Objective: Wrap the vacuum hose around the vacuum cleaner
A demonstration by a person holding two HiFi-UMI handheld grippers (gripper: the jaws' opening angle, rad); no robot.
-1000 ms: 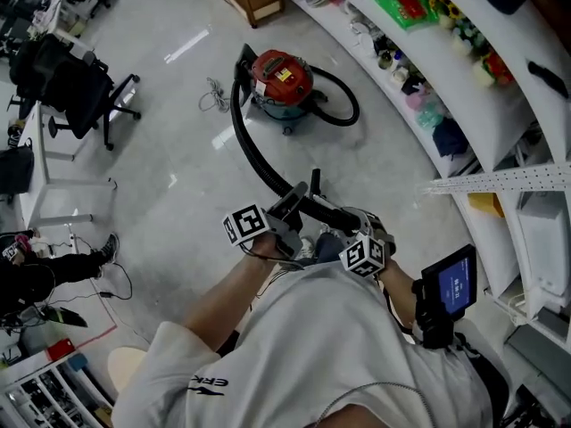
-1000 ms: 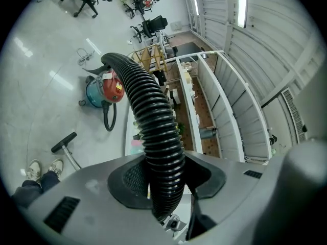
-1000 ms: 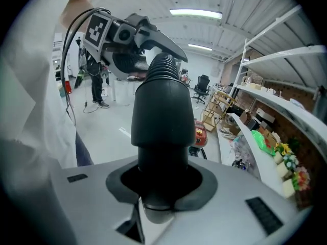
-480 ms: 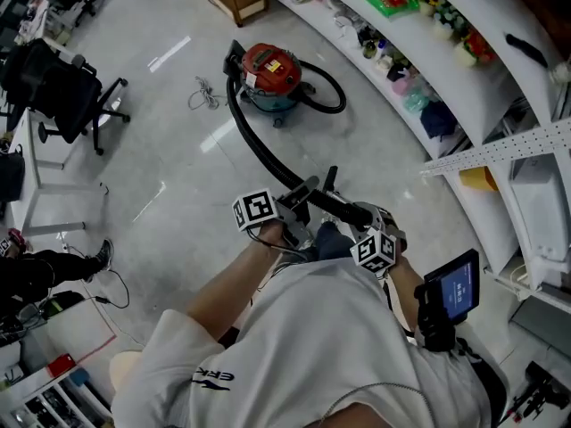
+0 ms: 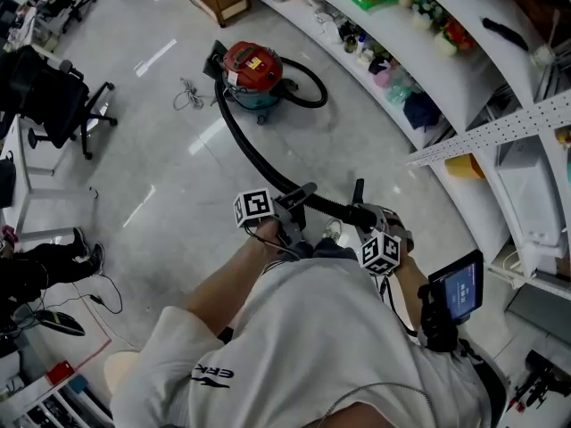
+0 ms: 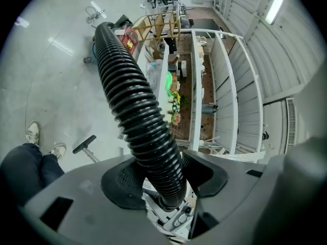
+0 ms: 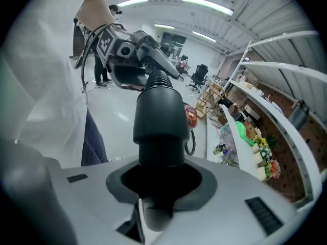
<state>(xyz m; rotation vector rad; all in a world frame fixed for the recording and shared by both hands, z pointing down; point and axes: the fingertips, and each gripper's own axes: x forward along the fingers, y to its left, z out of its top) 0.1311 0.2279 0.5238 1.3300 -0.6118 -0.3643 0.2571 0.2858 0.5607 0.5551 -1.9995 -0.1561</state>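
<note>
The left gripper (image 6: 166, 175) has its fingers (image 6: 120, 180) round the ribbed black vacuum hose (image 6: 135, 101). They have just been easing apart a little, yet both pads look to be touching the ribs, so the hose sits grasped, if loosely. Just beside them, on the person's right, the right gripper (image 7: 159, 180) is clenched on the hose's smooth black cuff (image 7: 158, 111), which stands up out of its fingers (image 7: 202, 185) and points toward the left gripper. Only a short length of hose runs between the two pairs of fingers, held up in front of the person's white shirt (image 5: 321, 346).

Ahead of the left fingers the hose drops away in one long curve across the pale grey floor (image 5: 169, 176) to the red vacuum cleaner (image 5: 250, 68), which stands well apart from both grippers. A black loop (image 5: 308, 92) lies on the floor against the cleaner — on the side toward the curved white shelves (image 5: 464, 69), which sweep round to the right of the fingers. A small coiled cord (image 5: 187, 94) lies near the cleaner's other side, and a black office chair (image 5: 53, 105) stands far off to the left.
</note>
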